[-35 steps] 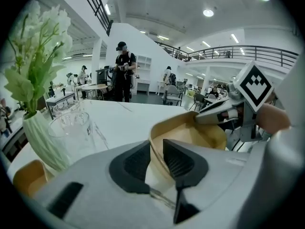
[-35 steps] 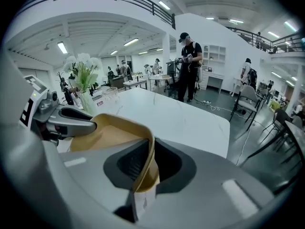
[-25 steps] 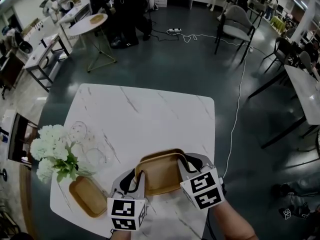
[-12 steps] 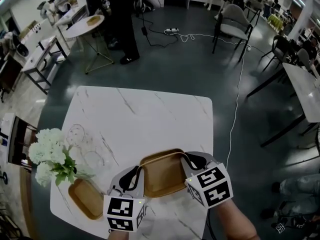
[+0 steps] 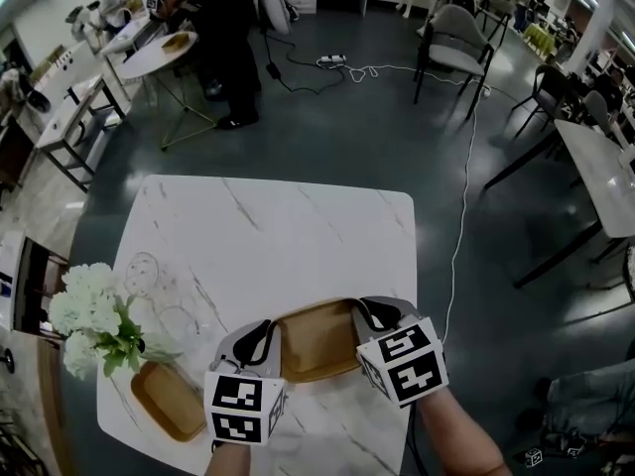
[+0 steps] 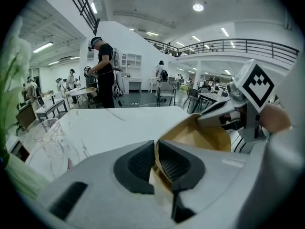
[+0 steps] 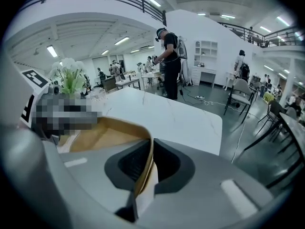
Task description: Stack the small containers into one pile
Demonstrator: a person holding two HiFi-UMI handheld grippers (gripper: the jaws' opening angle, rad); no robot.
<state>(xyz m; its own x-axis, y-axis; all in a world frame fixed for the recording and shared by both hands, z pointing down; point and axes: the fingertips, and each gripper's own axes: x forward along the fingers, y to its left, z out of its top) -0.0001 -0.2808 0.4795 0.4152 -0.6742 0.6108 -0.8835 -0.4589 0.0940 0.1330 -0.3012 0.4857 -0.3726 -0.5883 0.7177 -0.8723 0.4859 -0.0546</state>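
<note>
Head view has us holding the tray [image 5: 319, 343] by both ends, so it sits between the two grippers at the near edge of the table [image 5: 288, 221]. We cannot tell whether it is clear of the top. The left gripper [image 6: 156, 160] has just been closing and now pinches the tray's left rim between its pads. The right gripper [image 7: 151, 163] has its jaws narrow on the right rim; they closed in and have just eased back a touch, with the thin wall between them.

The other tray [image 5: 169, 400] lies just outside the left gripper, at a slant. We judge the step to be carrying our tray over to nest in it. We should move both hands together and level, so the thin rim does not twist out of either pinch. We should also lift enough to pass the other rim and turn ours to match that slant before lowering.

White marbled table stretches bare beyond the grippers. Far past it a person [image 5: 223, 28] stands on the grey floor, with a chair [image 5: 451, 38] off beyond the right gripper. Flowers [image 5: 89, 315] and glasses [image 5: 149, 271] crowd the left gripper's outer side, so we should keep low-risk clearance there. A cable [image 5: 464, 196] trails past the right gripper's side.
</note>
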